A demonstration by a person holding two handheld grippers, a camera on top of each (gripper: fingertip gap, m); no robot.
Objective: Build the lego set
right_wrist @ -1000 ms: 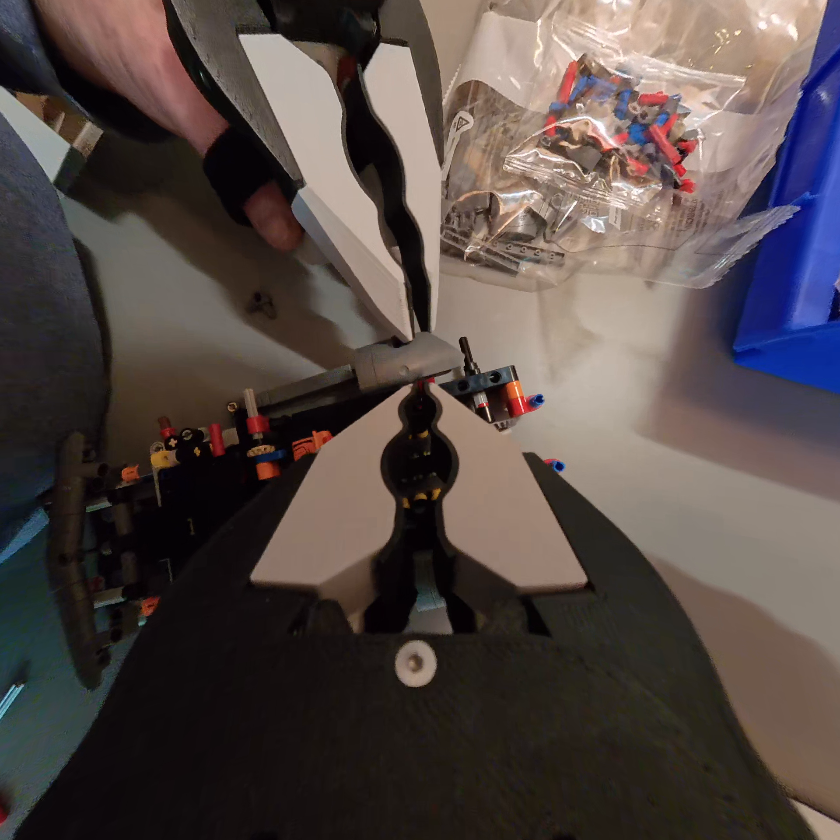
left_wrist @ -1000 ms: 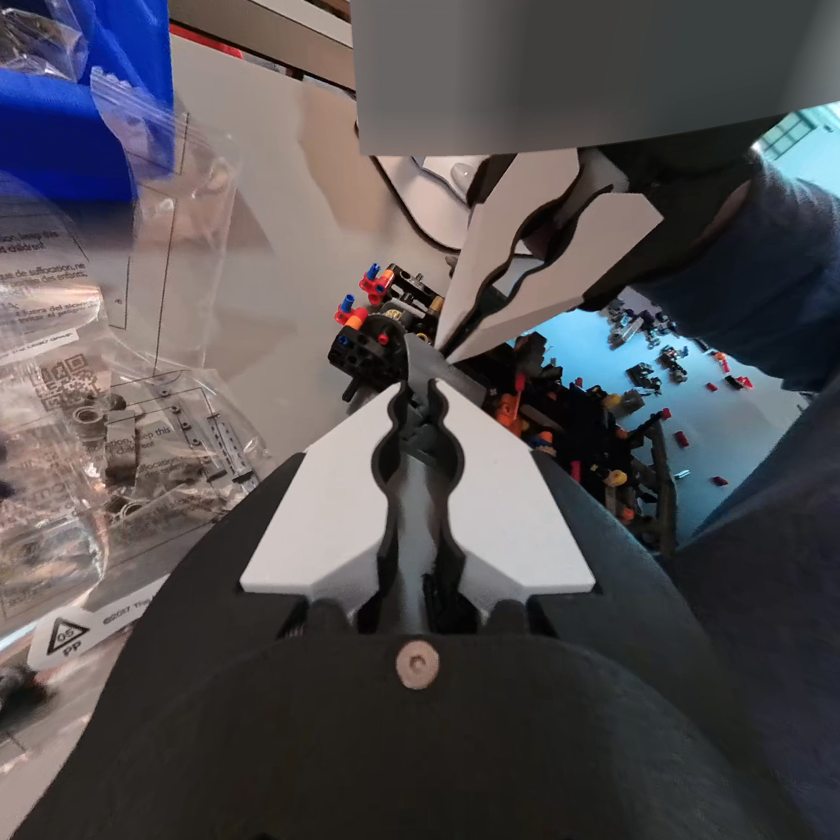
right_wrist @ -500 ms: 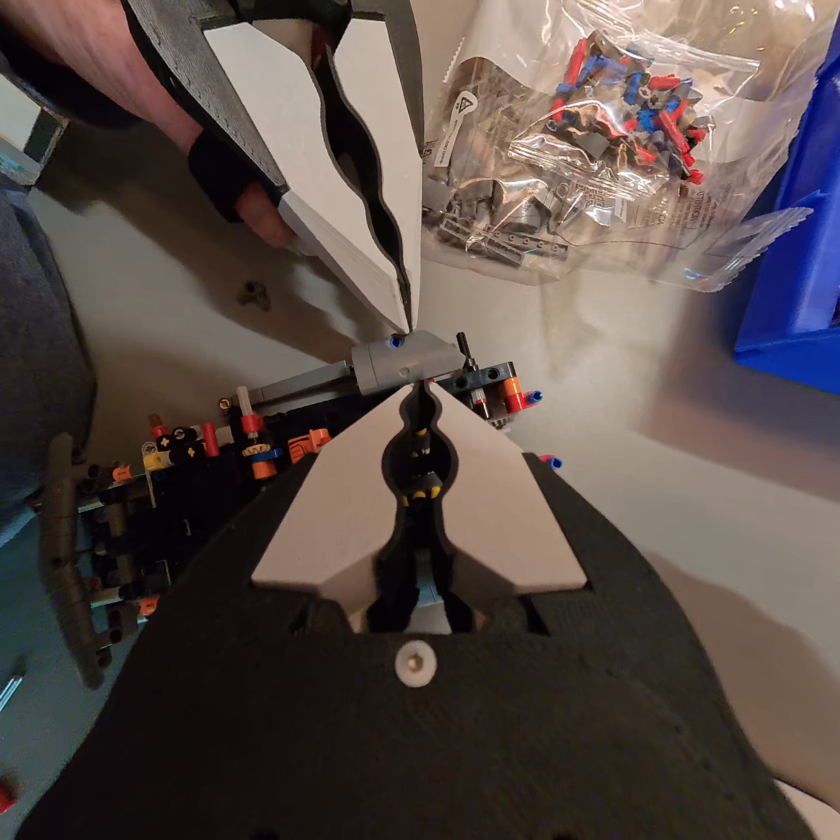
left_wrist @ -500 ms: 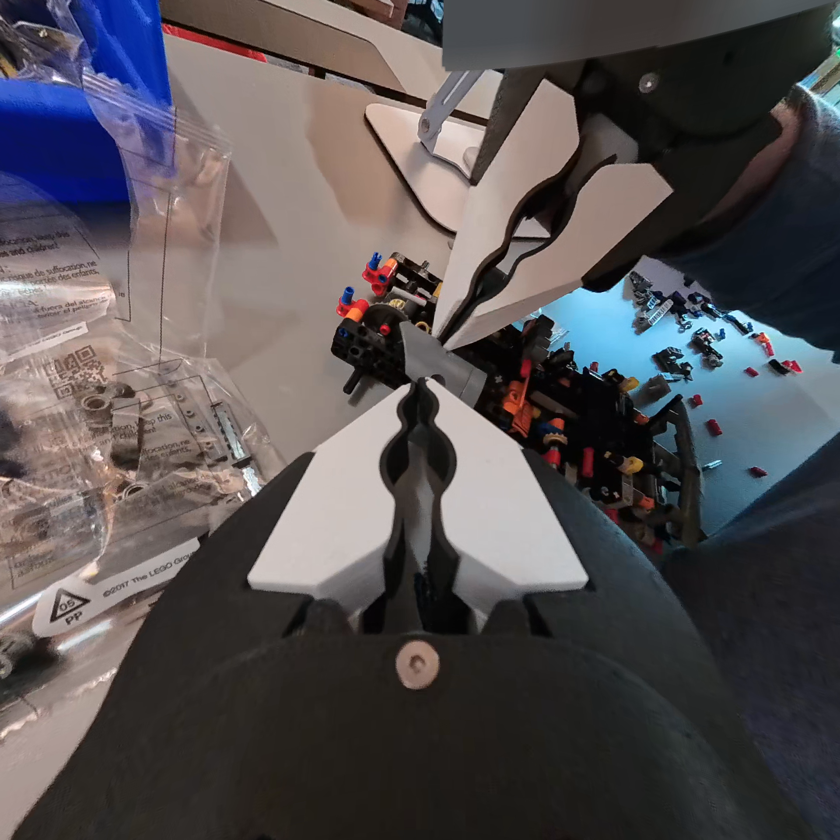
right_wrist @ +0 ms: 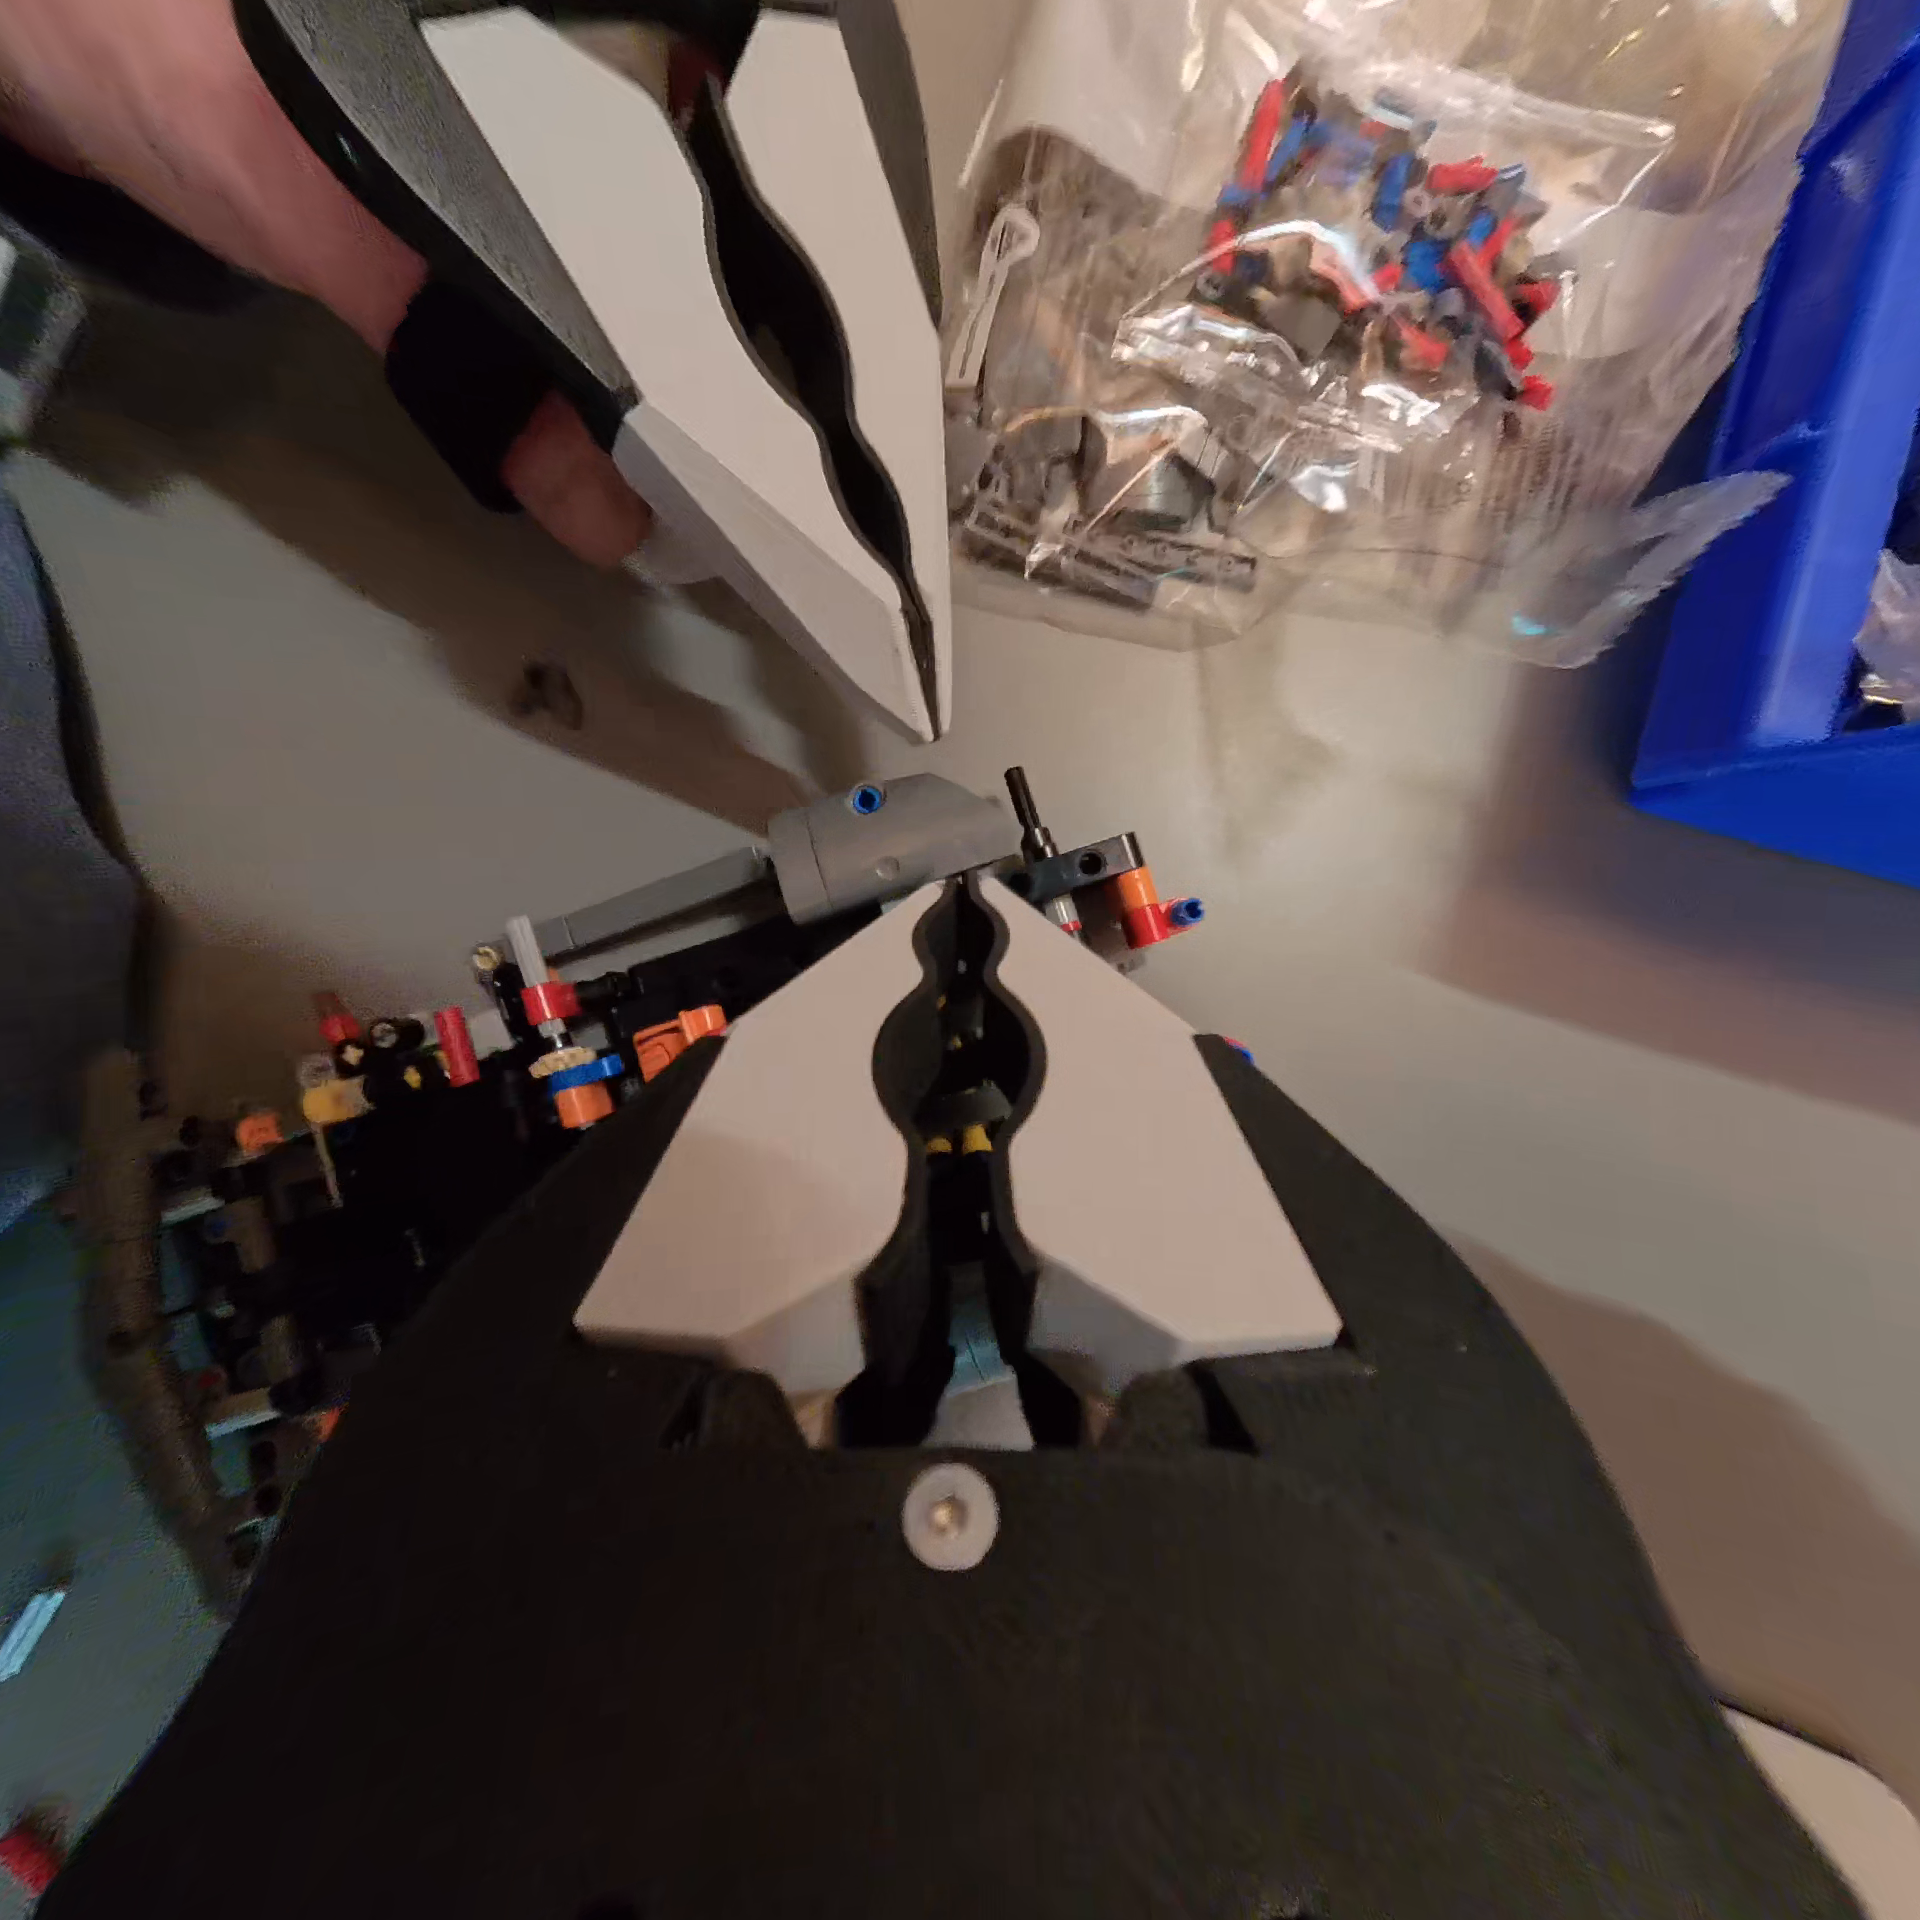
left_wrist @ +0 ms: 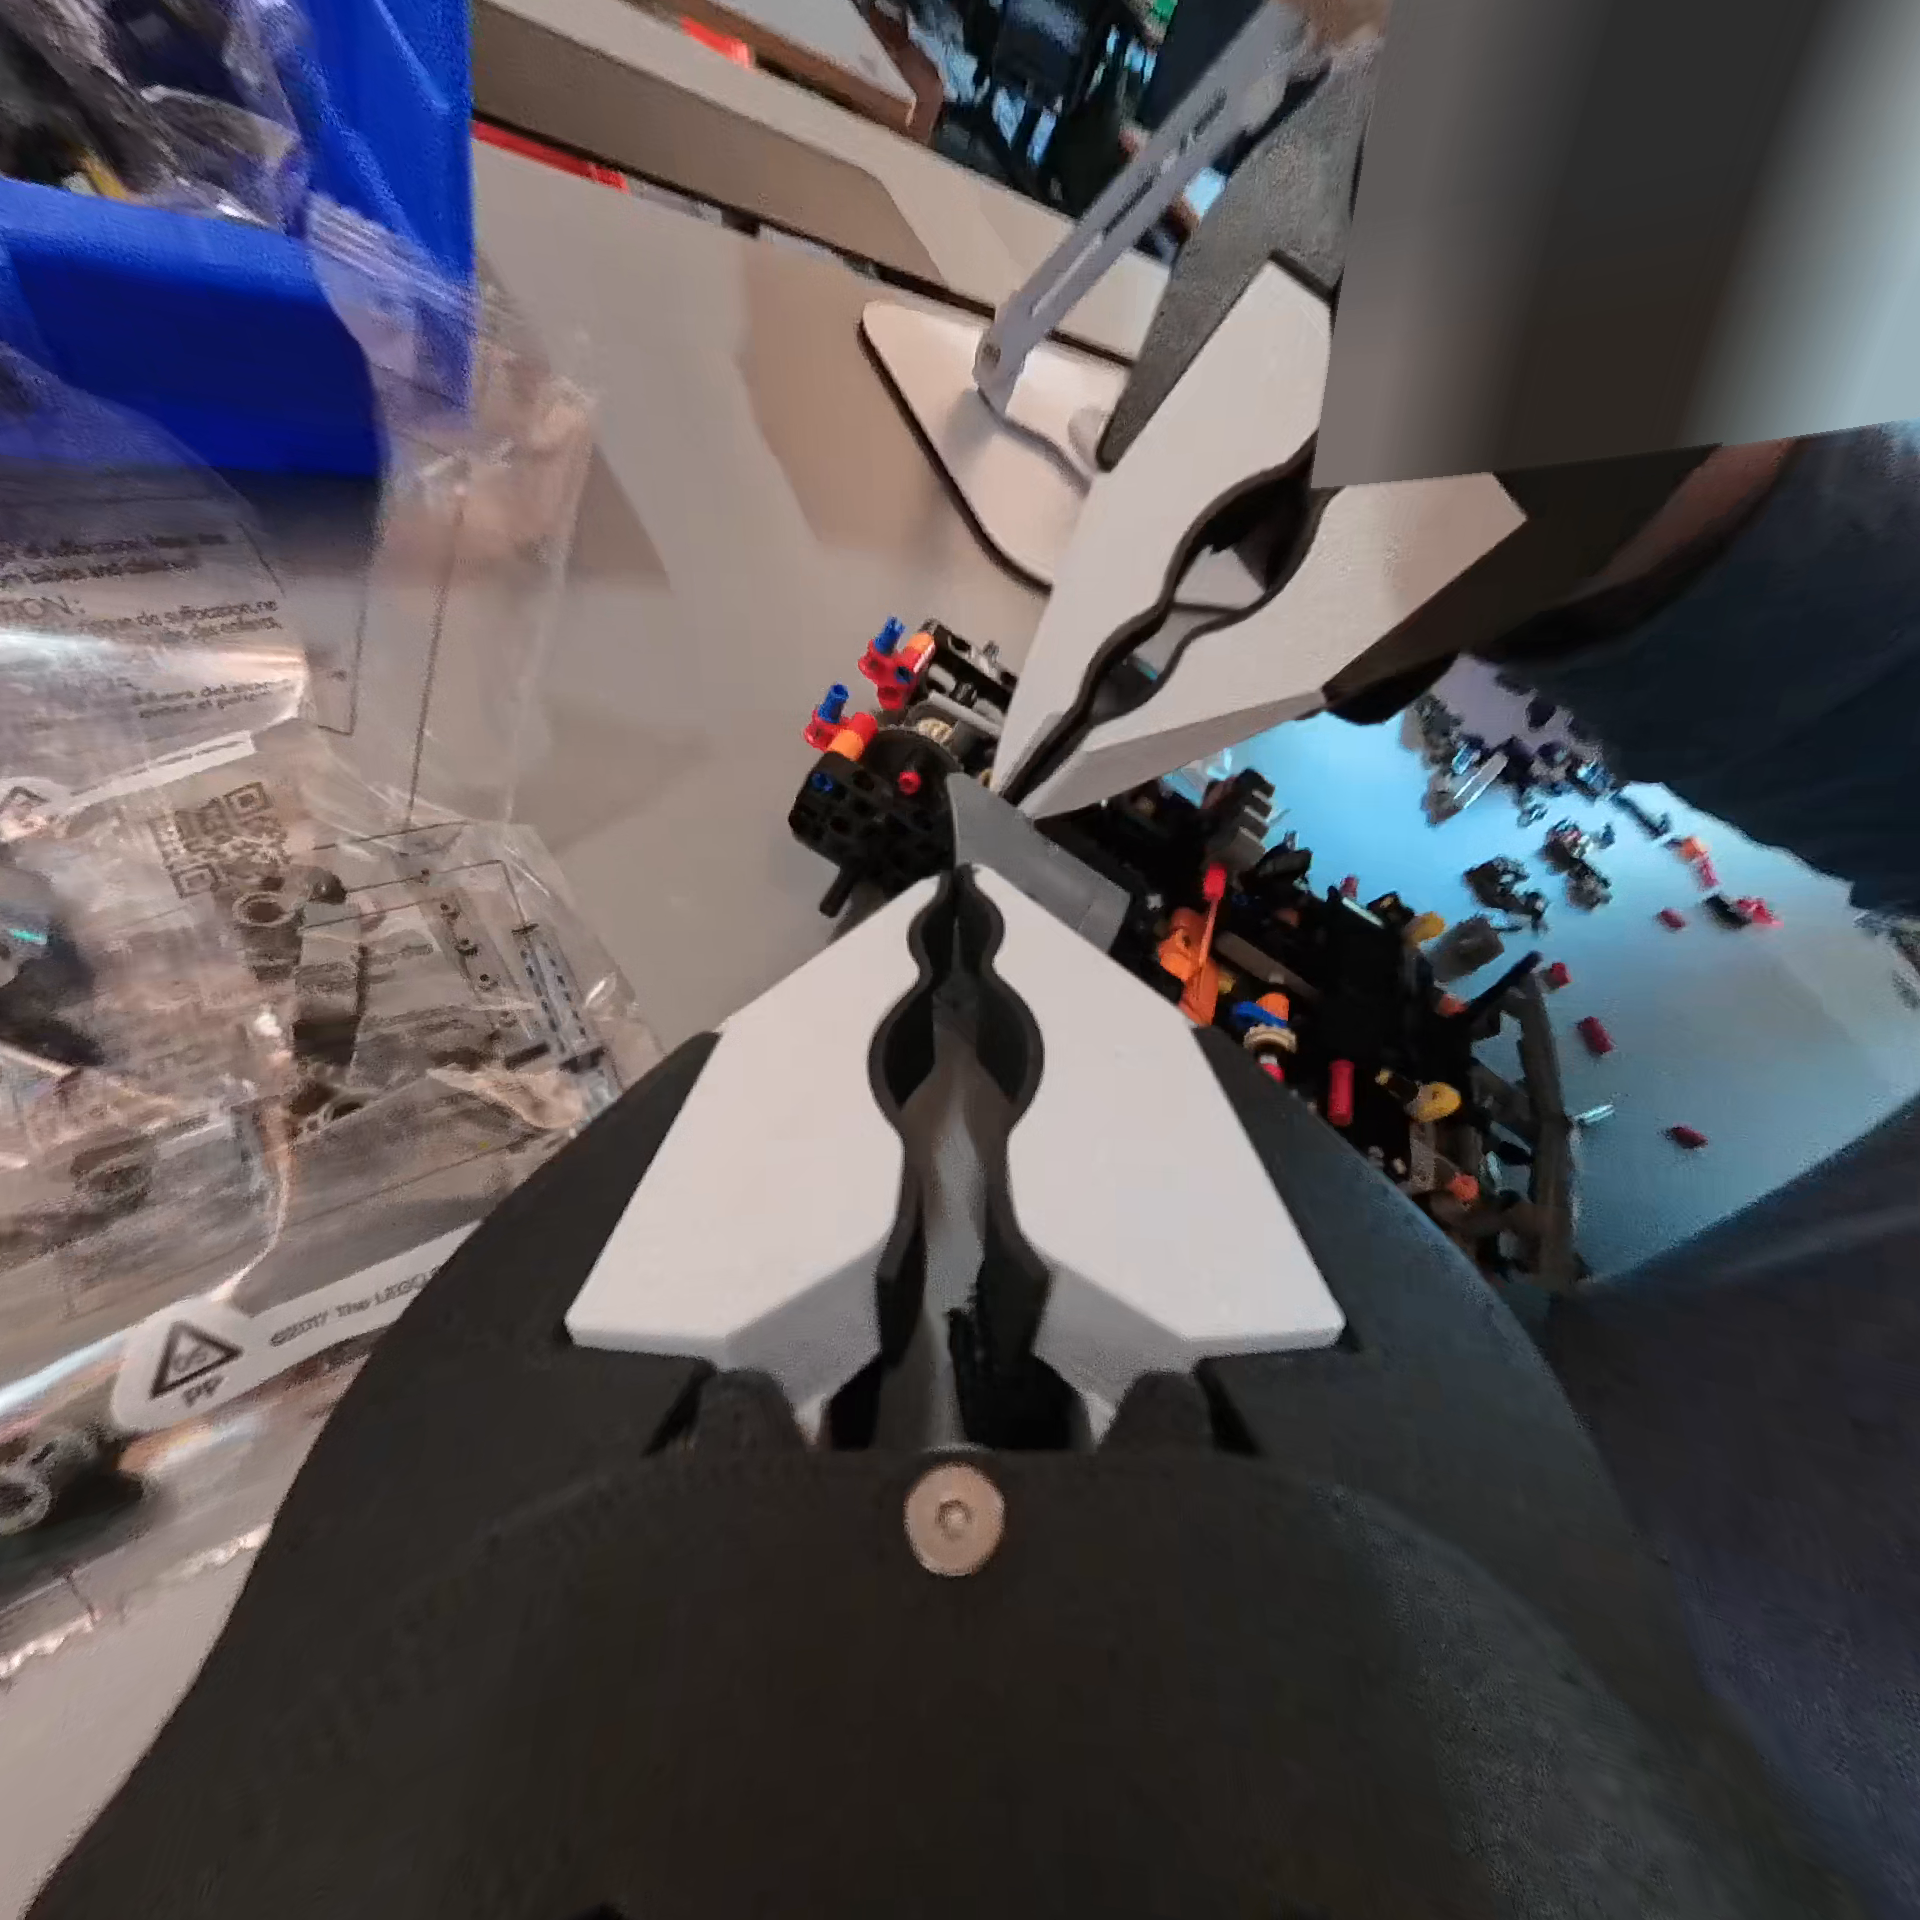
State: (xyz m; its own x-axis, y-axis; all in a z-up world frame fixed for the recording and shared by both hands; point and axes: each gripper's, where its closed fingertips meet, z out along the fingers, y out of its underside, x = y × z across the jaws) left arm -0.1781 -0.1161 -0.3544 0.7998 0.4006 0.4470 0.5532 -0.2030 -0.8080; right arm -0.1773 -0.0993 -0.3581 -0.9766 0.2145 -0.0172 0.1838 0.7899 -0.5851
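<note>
Our left gripper (right_wrist: 930,717), jaws together, hangs just above the model (right_wrist: 894,847); right gripper (right_wrist: 961,894) seems clamped on it.

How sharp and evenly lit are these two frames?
Left wrist view: clear bags smeared by motion blur, blue-lit surface at right, fisheye bending. Right wrist view: hand and model's left end blurred, grey piece sharp, soft shadows on table.
</note>
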